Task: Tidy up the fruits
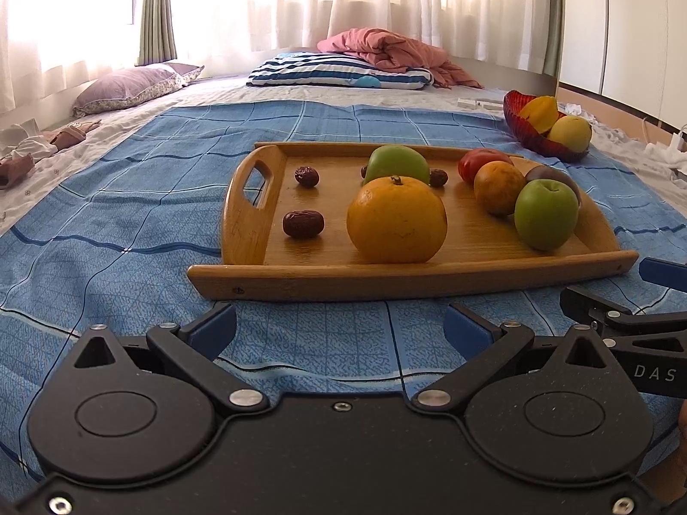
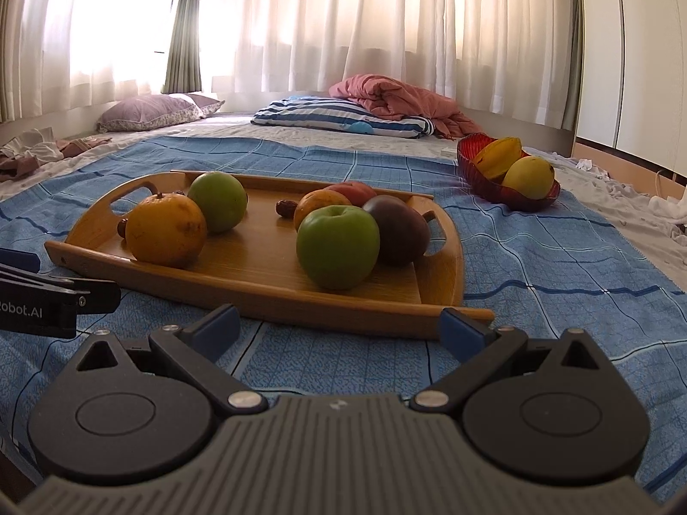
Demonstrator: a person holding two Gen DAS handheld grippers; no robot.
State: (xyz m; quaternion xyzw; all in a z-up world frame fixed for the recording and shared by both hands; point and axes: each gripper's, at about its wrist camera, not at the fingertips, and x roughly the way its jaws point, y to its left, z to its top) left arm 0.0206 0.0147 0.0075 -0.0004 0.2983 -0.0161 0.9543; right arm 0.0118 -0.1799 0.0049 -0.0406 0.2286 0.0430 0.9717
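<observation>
A wooden tray (image 1: 412, 277) (image 2: 257, 296) lies on a blue checked blanket. It holds a large orange (image 1: 396, 219) (image 2: 165, 230), two green apples (image 1: 545, 214) (image 2: 338, 247) (image 1: 396, 164) (image 2: 218, 201), a smaller orange fruit (image 1: 499, 187), a red tomato (image 1: 478, 159), a dark purple fruit (image 2: 401, 230) and several dried dates (image 1: 302, 224). My left gripper (image 1: 339, 326) hovers open just in front of the tray's near rim, empty. My right gripper (image 2: 341, 328) is open and empty too, near the tray's front right corner.
A red glass bowl (image 1: 521, 122) (image 2: 502, 191) with a yellow starfruit and a yellow pear sits beyond the tray to the right. Pillows, a pink quilt (image 1: 395, 53) and loose clothes (image 1: 30, 150) lie at the back and left. Curtains hang behind.
</observation>
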